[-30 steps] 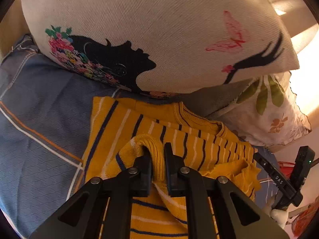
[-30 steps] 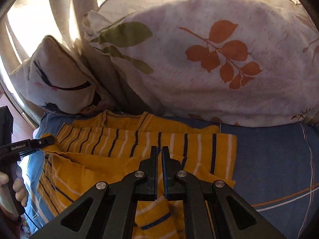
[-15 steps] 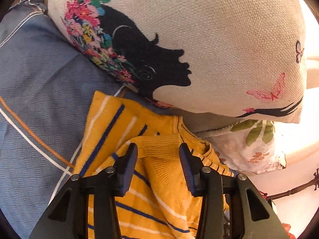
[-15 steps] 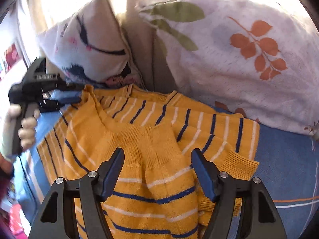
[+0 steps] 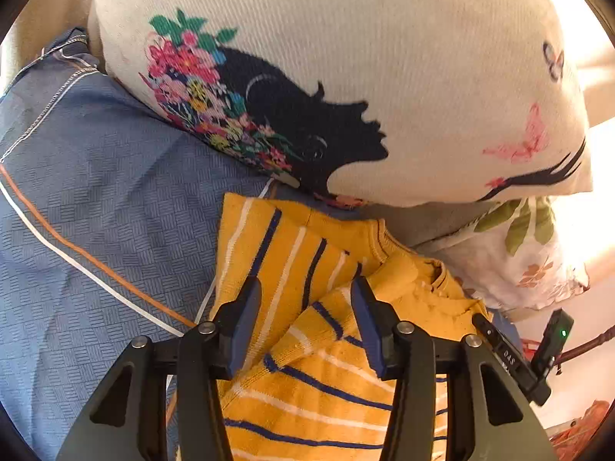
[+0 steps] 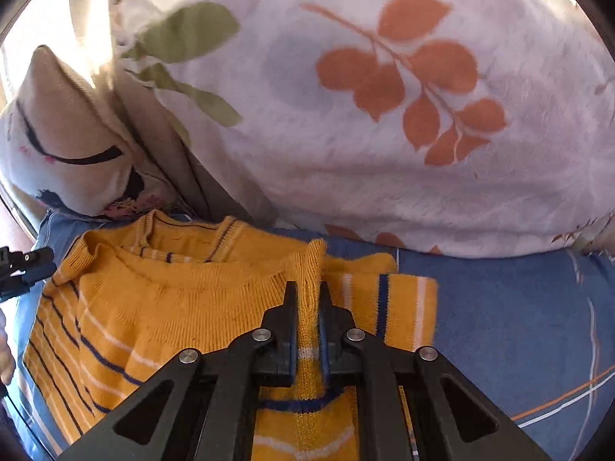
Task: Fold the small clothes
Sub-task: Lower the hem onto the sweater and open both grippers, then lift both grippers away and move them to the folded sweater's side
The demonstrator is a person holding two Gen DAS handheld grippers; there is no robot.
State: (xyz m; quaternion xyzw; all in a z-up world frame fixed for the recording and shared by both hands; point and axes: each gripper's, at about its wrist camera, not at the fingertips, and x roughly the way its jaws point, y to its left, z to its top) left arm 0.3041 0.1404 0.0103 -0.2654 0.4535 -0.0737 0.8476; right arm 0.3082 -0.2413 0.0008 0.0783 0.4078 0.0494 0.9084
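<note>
A small yellow knit sweater (image 5: 307,376) with navy and white stripes lies folded on a blue bedcover (image 5: 96,230). My left gripper (image 5: 305,299) is open and empty, its jaws wide apart above the sweater's folded edge. In the right wrist view the sweater (image 6: 173,315) lies with its hem folded up near the collar. My right gripper (image 6: 307,288) is shut on a pinched ridge of the sweater's ribbed edge. The right gripper's tip (image 5: 511,357) shows at the far right of the left wrist view.
A cream cushion (image 5: 365,77) with a black silhouette print leans just behind the sweater. A white pillow (image 6: 384,115) with orange leaves stands behind it on the right. The left gripper (image 6: 23,272) sits at the left edge. The blue bedcover (image 6: 519,326) extends right.
My left gripper stays open and has pulled back a little from the sweater. My right gripper, open half a second ago, has shut on the sweater's ribbed edge.
</note>
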